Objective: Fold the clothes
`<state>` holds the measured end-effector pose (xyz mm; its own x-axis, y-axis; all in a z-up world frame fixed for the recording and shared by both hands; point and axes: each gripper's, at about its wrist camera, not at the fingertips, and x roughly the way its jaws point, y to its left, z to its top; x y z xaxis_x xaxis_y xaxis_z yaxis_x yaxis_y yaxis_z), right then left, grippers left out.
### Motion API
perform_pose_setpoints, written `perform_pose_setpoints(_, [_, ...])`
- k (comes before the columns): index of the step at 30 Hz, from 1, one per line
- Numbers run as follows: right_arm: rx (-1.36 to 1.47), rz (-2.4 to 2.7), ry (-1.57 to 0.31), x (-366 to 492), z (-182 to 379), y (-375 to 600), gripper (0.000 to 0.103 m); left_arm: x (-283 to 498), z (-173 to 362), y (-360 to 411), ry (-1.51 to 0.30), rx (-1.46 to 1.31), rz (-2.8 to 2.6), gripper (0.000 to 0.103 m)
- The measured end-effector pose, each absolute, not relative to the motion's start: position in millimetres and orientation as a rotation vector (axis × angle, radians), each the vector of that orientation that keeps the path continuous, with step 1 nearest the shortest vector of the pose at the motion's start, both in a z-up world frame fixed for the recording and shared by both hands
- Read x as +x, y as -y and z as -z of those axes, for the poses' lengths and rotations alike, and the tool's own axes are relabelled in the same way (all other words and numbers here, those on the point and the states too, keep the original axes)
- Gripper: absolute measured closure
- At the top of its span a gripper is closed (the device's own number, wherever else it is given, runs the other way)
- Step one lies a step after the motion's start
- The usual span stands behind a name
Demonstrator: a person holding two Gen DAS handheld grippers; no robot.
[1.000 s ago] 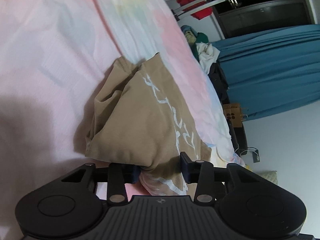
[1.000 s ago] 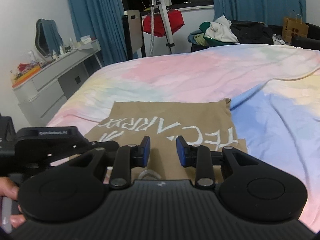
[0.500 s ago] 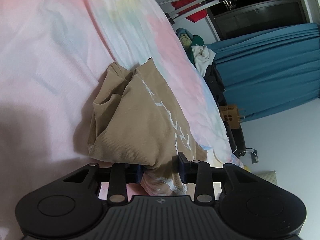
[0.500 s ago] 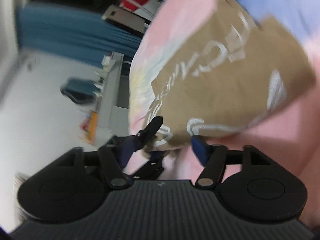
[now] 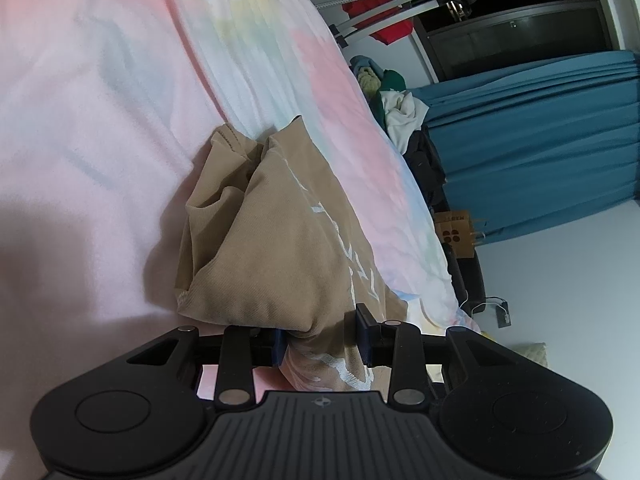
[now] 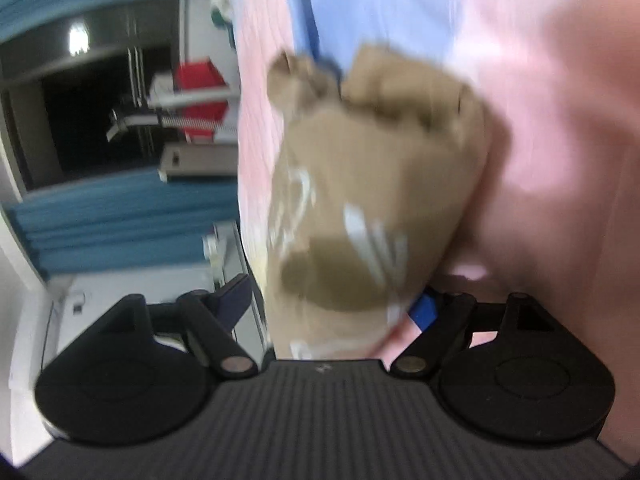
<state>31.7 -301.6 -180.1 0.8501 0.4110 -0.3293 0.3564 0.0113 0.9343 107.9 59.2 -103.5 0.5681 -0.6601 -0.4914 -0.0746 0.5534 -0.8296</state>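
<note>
A tan T-shirt with white lettering [image 5: 276,248] lies bunched on a pastel bedspread [image 5: 100,128]. My left gripper [image 5: 322,340] is shut on a thick bundle of its cloth near the edge, and the shirt hangs forward from the jaws. In the blurred right wrist view the same shirt [image 6: 360,200] lies between the wide-apart fingers of my right gripper [image 6: 332,308]. Whether those fingers press the cloth is unclear.
A pile of clothes [image 5: 396,112] sits at the bed's far end. Blue curtains [image 5: 540,152], a drying rack with a red garment [image 5: 376,0], and a cardboard bag [image 5: 456,232] stand beyond the bed.
My right gripper has rolled sideways, opened wider and moved onto the shirt's edge. The shirt has gone from flat to lifted and bunched. My left gripper holds its grip.
</note>
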Motion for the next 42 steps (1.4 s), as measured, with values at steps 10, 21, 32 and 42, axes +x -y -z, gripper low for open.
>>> perform_pose_setpoints(10, [1.396, -0.05, -0.575, 29.7, 158.2, 303.4, 0.075, 103.4, 95.6, -59.2, -0.891, -0.932, 0.43, 0.069])
perform_pose_setpoints(21, [1.435, -0.083, -0.419, -12.1, 97.9, 339.5, 0.076, 93.4, 38.9, -43.3, -0.883, -1.065, 0.567, 0.072])
perform_pose_setpoints(32, [1.367, 0.094, -0.231, 45.6, 24.3, 517.7, 0.077, 226.3, -45.3, 178.3, -0.963, -0.933, 0.786, 0.074])
perform_pose_setpoints(42, [1.179, 0.205, -0.084, 115.3, 54.2, 664.3, 0.077, 307.5, -19.0, 363.5, -0.768, -0.753, 1.013, 0.074])
